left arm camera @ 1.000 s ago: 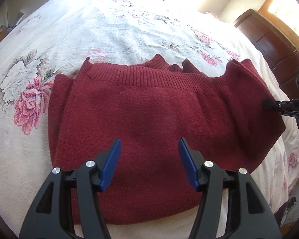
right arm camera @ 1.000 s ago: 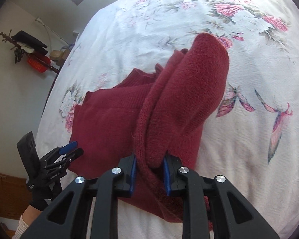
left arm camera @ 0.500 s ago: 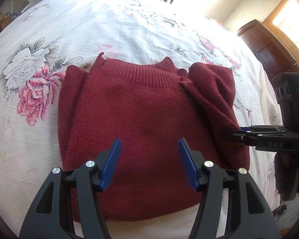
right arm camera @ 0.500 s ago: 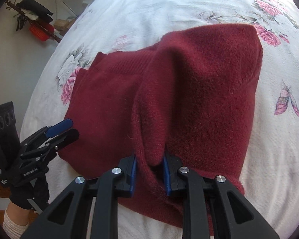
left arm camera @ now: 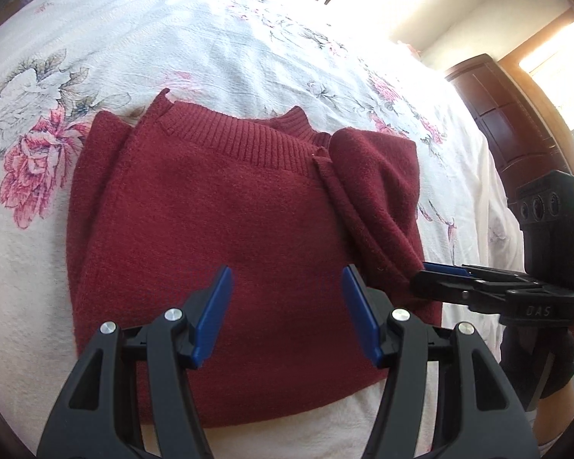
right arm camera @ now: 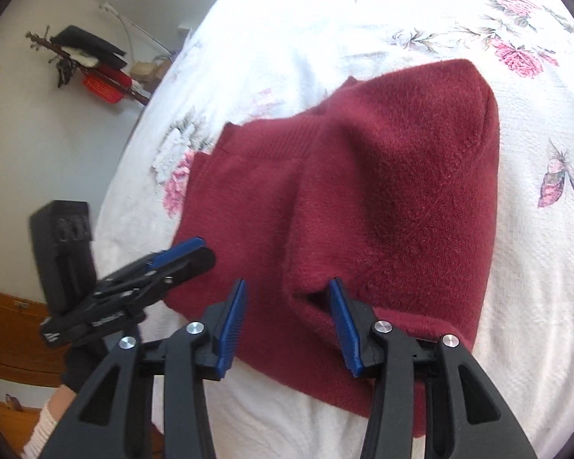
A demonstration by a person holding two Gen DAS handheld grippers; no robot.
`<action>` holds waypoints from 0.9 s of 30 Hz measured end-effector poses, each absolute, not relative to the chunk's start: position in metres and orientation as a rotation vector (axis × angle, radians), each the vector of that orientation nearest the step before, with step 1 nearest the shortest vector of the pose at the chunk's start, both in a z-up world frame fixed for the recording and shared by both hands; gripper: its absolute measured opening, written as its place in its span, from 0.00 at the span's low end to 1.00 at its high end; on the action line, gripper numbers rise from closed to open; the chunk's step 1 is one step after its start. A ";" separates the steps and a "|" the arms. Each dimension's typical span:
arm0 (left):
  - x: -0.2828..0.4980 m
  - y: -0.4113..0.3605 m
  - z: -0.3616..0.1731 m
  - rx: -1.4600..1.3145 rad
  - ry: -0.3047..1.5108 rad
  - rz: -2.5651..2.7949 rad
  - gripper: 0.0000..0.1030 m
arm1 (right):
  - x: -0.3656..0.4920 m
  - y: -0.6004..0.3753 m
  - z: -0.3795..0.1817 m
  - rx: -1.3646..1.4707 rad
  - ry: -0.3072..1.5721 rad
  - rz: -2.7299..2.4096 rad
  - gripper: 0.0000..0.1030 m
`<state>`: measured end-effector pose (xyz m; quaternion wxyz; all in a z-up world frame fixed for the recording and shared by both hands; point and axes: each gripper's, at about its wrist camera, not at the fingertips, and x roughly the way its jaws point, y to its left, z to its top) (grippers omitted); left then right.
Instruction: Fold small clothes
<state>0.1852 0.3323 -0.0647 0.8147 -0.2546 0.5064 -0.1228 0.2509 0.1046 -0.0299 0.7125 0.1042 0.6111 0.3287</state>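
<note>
Sweater folded on bedspread; left gripper, right gripper jaws apart, near edge.

Right gripper gapes over the folded red sweater.

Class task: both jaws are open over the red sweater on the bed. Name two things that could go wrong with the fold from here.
1. The folded-over side flap bulges at its near edge, beside the right gripper; it may spring back open.
2. The left gripper hovers low over the red sweater; moving off, it could snag and drag the knit, spoiling the fold.
</note>
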 end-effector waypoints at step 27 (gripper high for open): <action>0.252 0.250 -0.094 -0.645 1.139 -0.302 0.15 | 0.213 -0.066 -0.112 0.468 1.404 0.558 0.44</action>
